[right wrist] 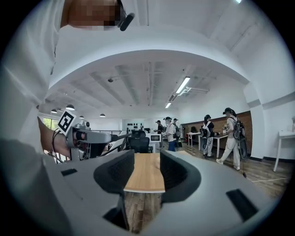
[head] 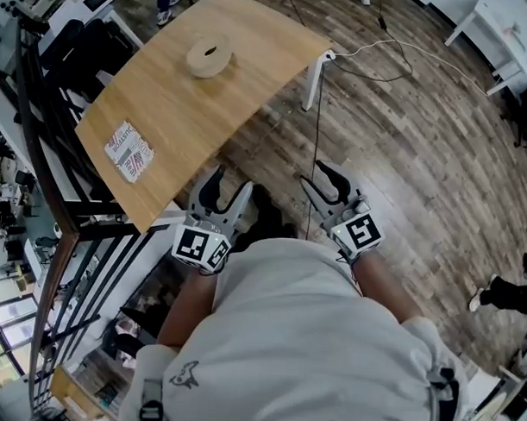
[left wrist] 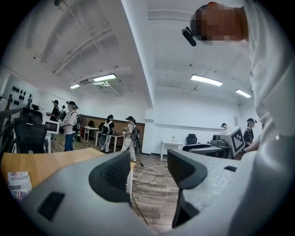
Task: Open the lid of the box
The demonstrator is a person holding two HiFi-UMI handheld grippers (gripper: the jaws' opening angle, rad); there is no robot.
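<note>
Standing off the near corner of the desk (head: 198, 108), the person holds both tongs close to the body. I judge this to be a waiting pose before the reach, with nothing of the task begun. The left tongs (head: 230, 183) have the jaws well apart, with only air and floor between them. The right tongs (head: 319, 179) are the same, wide and holding nothing. Each gripper view confirms it, since one sees through the gap to the room behind. They are held level, the right looking along the desk top and the left past its corner, so no approach to the box seems lined up. The box (head: 129, 151) lies flat on the left part of the desk, near the edge and well apart from both tongs. Its lid seems closed, though I cannot tell where it parts. A pale ring (head: 208, 55) (perhaps a tape roll) lies farther along the desk, apart from the box. The box is covered with a newspaper-like print in black, red and blue. In the left gripper view it (left wrist: 18, 183) shows capitals that look like "JUST", and the rest is too small to read. The cubes on the tongs bear only black and white square markers, no words.
</note>
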